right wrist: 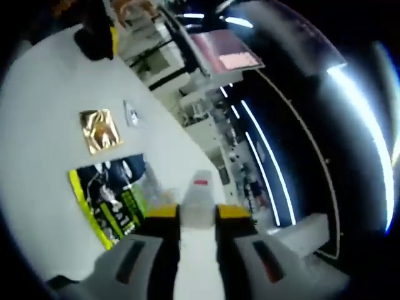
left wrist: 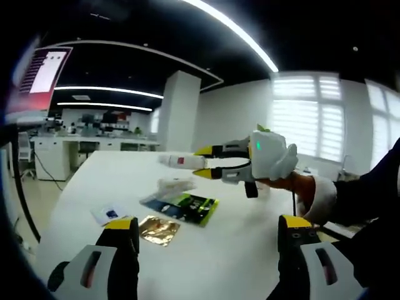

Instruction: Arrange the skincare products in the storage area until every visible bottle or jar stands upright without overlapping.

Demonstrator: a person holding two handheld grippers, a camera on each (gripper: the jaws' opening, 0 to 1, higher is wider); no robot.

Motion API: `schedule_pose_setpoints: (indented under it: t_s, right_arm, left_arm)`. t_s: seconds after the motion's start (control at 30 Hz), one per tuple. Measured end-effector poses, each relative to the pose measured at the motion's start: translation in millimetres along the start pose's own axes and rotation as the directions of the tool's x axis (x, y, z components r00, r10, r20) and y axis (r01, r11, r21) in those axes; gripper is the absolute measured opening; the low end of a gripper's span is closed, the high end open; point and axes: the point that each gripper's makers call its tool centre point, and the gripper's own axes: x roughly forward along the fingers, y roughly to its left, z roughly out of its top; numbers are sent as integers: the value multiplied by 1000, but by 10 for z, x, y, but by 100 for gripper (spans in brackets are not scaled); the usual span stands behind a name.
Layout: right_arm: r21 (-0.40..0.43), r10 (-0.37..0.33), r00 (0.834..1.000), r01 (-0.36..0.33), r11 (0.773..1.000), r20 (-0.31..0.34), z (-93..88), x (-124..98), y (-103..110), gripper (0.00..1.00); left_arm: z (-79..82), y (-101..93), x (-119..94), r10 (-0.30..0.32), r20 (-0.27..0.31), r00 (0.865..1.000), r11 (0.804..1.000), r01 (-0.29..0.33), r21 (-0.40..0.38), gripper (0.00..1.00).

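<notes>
Right gripper (left wrist: 201, 162) pinching a white tube (left wrist: 181, 161) lengthwise, held sideways in the air above the white table (left wrist: 237, 250), yellow tips closed on the tube's rear part with the red-marked end poking out past them. Same grip from the right gripper view: tube (right wrist: 199, 200) squeezed between the two pads, right gripper (right wrist: 197, 214) tight on it. Left gripper (left wrist: 209, 228) spread wide, holding nothing, hanging low over the table edge. Green-and-black packet (left wrist: 184, 207) as landmark: tube up in the air just beyond it, a clear crinkly bag (left wrist: 174, 185) touching its far edge, gold foil sachet (left wrist: 159, 229) just beside its near-left corner, small white card (left wrist: 109, 214) further left of that. Looks like a light plastic squeeze tube, probably soft in the middle and smooth enough to slip, so best gripped near the stiffer cap or shoulder end rather than mid-body. Narrow base likely, so probably tippy when stood up; worth easing down gently and steadying with the free gripper. Can't tell where the storage area sits.
</notes>
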Motion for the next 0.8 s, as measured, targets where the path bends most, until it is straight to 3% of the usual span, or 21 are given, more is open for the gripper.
schedule_pose_setpoints:
  t_s: [0.37, 0.8]
  right_arm:
    - [-133, -5, 1000, 2, 991, -23, -51, -146, -11, 19]
    - [-164, -28, 1000, 25, 986, -14, -44, -254, -34, 19]
  left_arm:
    - [-17, -21, 43, -9, -8, 1000, 1000, 9, -3, 94]
    - [-1, -61, 56, -31, 8, 999, 999, 31, -23, 94]
